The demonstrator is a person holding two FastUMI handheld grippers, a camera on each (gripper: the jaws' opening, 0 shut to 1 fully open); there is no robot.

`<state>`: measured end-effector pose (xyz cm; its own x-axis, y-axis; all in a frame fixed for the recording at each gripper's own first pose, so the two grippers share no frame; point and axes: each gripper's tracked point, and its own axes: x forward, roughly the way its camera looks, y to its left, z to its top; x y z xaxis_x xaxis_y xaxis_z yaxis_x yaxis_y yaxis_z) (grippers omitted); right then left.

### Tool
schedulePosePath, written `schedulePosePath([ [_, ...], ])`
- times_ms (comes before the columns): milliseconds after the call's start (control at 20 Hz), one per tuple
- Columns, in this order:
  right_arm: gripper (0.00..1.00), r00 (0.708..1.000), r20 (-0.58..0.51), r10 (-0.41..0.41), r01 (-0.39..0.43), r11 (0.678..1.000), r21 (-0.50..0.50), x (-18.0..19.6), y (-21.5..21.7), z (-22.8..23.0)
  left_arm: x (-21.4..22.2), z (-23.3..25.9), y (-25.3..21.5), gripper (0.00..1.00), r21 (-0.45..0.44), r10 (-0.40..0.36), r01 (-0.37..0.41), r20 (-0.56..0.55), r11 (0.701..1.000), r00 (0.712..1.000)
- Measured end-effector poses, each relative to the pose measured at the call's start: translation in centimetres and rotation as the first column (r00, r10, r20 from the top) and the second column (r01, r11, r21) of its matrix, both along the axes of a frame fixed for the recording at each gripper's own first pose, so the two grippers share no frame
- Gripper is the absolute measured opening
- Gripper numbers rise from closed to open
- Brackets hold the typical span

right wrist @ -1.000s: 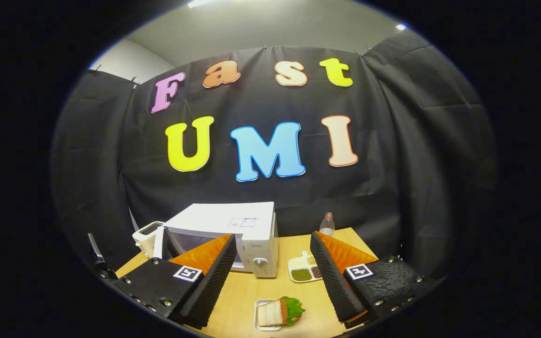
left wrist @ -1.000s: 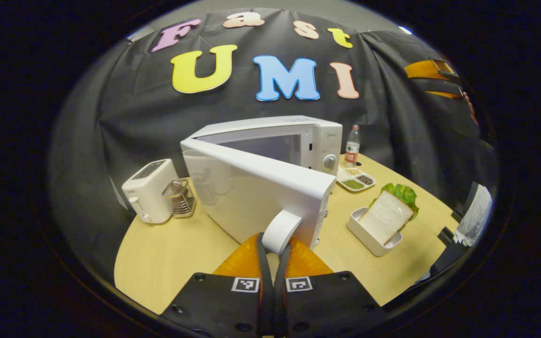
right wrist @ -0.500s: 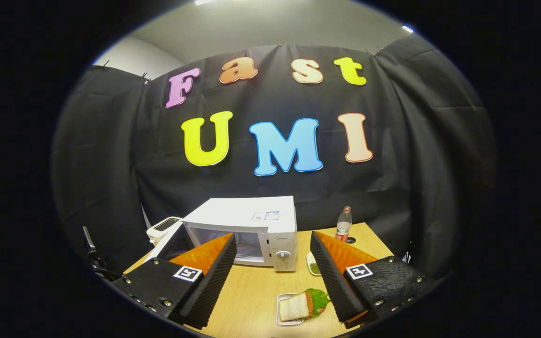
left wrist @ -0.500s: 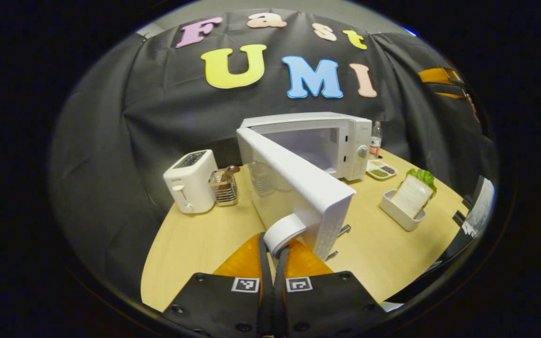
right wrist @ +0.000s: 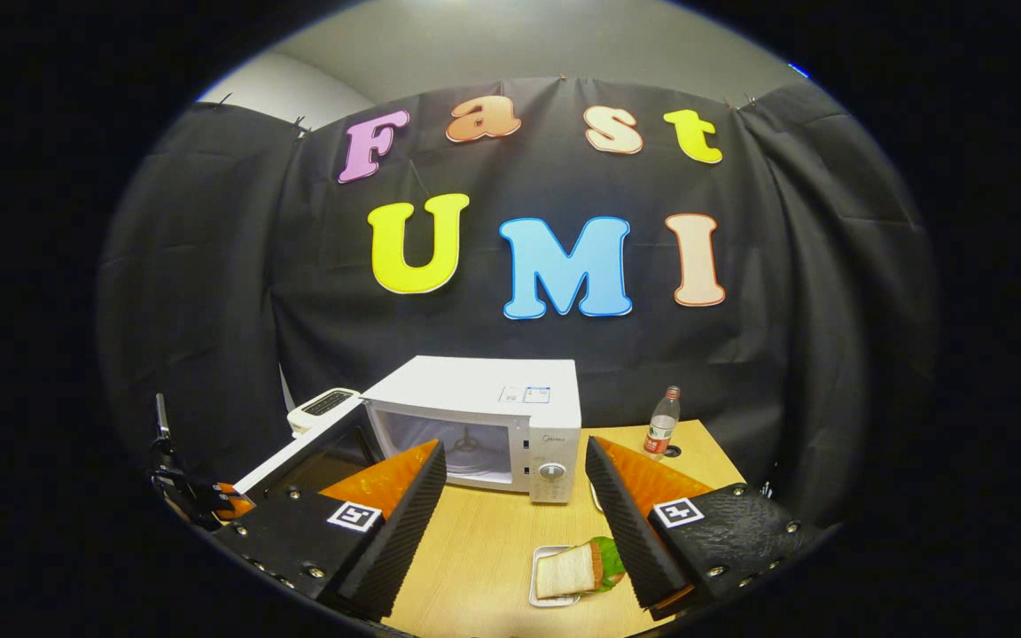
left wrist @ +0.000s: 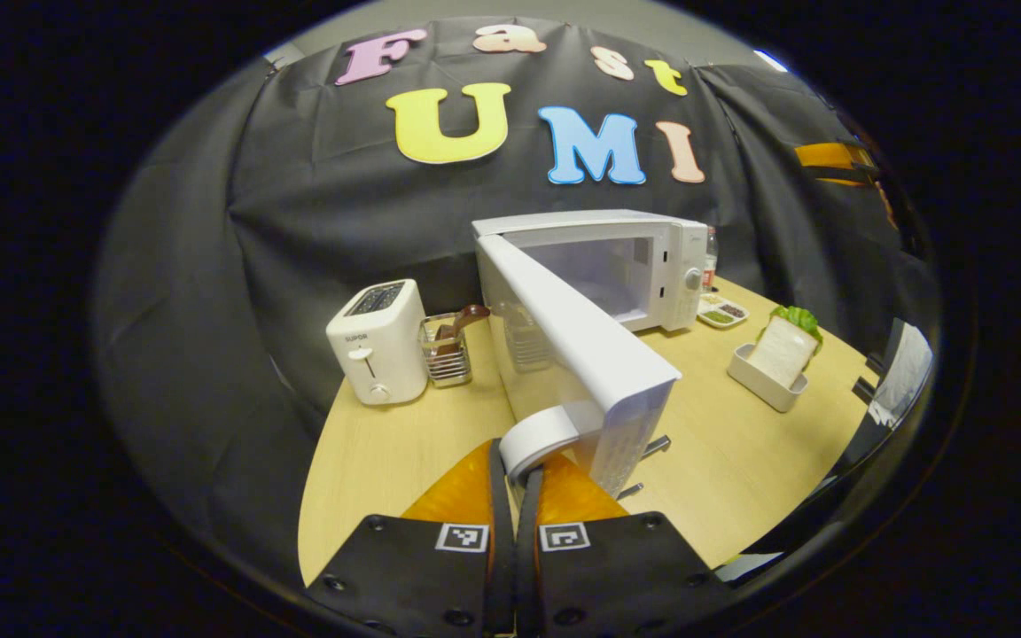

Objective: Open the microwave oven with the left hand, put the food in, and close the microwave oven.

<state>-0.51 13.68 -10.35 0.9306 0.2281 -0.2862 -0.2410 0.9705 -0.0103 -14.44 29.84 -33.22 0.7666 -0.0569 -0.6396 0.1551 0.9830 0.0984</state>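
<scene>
Left gripper (left wrist: 518, 465): in the left gripper view we see our two fingers pressed together on the white door handle (left wrist: 539, 436), nearest to us.
Door handle: a rounded white loop on the free edge of the microwave door (left wrist: 577, 341), clamped between our fingers.
Microwave door: swung wide open, it runs from the handle near us back to its hinge on the left side of the microwave oven (left wrist: 604, 266); two latch hooks stick out of its free edge.
Right gripper (right wrist: 515, 514): in the right gripper view we see our fingers spread wide apart, holding nothing, above the near part of the wooden table (right wrist: 484, 558).
Sandwich (right wrist: 577, 570): white bread with a green lettuce leaf, it sits in a small white tray (right wrist: 539, 589) on the table, between our right fingers and nearer than the oven; in the left gripper view it stands to the right of the open door.
Microwave oven: far on the table against the black cloth, cavity open and bare inside.
Seasoning dish (left wrist: 721, 312): just beside the oven's right front corner.
Bottle (right wrist: 662, 423): upright, right of the oven, at the far edge.
Toaster (left wrist: 378, 341): white, left of the open door.
Wire holder (left wrist: 446, 350): between toaster and door.
</scene>
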Motion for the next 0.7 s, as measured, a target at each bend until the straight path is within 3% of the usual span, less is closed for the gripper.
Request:
schedulePosePath([
  [350,0.96,0.999,-0.036,0.037,-0.039,0.997,-0.061,-0.3,-0.3,-0.9,-0.1,-0.2,0.0,0.11,-0.021,0.011,-0.011,-0.001,1.0,1.0],
  [500,0.96,0.998,-0.055,0.039,-0.043,0.997,-0.068,-0.4,-1.3,-1.6,-1.4,0.0,1.1,0.19,-0.018,0.029,-0.029,-0.007,0.999,1.0],
  [600,0.96,0.997,-0.072,0.039,-0.043,0.998,-0.056,-0.1,-1.9,-2.3,-3.5,0.7,2.4,0.27,-0.009,0.079,-0.079,-0.022,0.997,0.997],
  [650,0.96,0.995,-0.088,0.04,-0.045,0.998,-0.054,0.1,-2.2,-3.1,-4.5,1.6,3.4,0.17,0.008,0.119,-0.119,-0.014,0.993,0.993],
  [700,0.96,0.994,-0.105,0.038,-0.045,0.997,-0.058,0.3,-2.6,-3.8,-5.0,3.0,3.8,0.22,0.015,0.161,-0.161,0.005,0.987,0.987],
])
